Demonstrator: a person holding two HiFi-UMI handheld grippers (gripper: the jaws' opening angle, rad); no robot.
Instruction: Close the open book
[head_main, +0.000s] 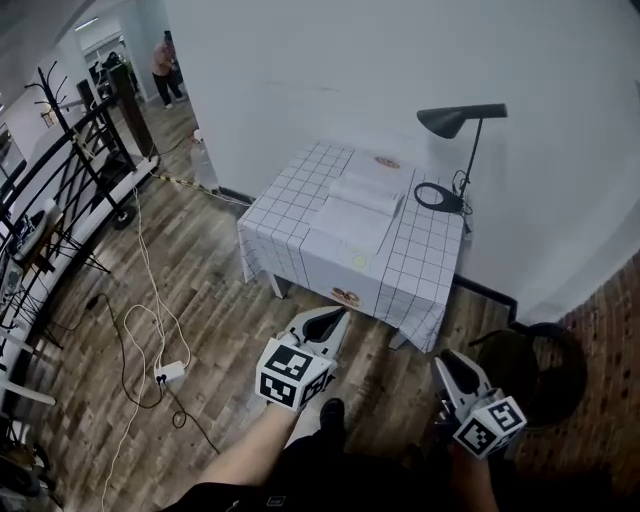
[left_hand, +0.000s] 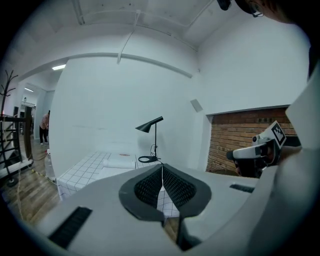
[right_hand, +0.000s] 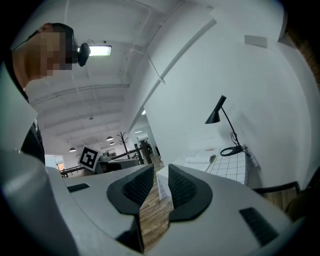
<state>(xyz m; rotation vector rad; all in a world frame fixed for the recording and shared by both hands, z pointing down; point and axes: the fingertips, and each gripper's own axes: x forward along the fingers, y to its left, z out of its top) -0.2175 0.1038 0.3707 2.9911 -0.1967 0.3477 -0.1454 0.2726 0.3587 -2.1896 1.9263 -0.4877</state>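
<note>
The open book (head_main: 360, 208) lies flat, white pages up, on a table with a checked cloth (head_main: 290, 205) against the far wall. It also shows far ahead in the left gripper view as the book (left_hand: 120, 161) and in the right gripper view as the book (right_hand: 202, 158). Both grippers hang over the wooden floor, well short of the table. My left gripper (head_main: 330, 320) points at the table's near edge, and its pads meet at the tips (left_hand: 161, 168). My right gripper (head_main: 447, 362) is off to the right. A narrow gap with nothing in it stands between its pads (right_hand: 161, 174).
A black desk lamp (head_main: 460, 120) with a ring base (head_main: 436, 196) stands on the table's right side. Black metal racks (head_main: 60, 175) line the left. Cables (head_main: 148, 320) and a power strip (head_main: 170, 373) lie on the floor. A dark round seat (head_main: 545, 365) is at the right, and a person (head_main: 165, 65) stands far back.
</note>
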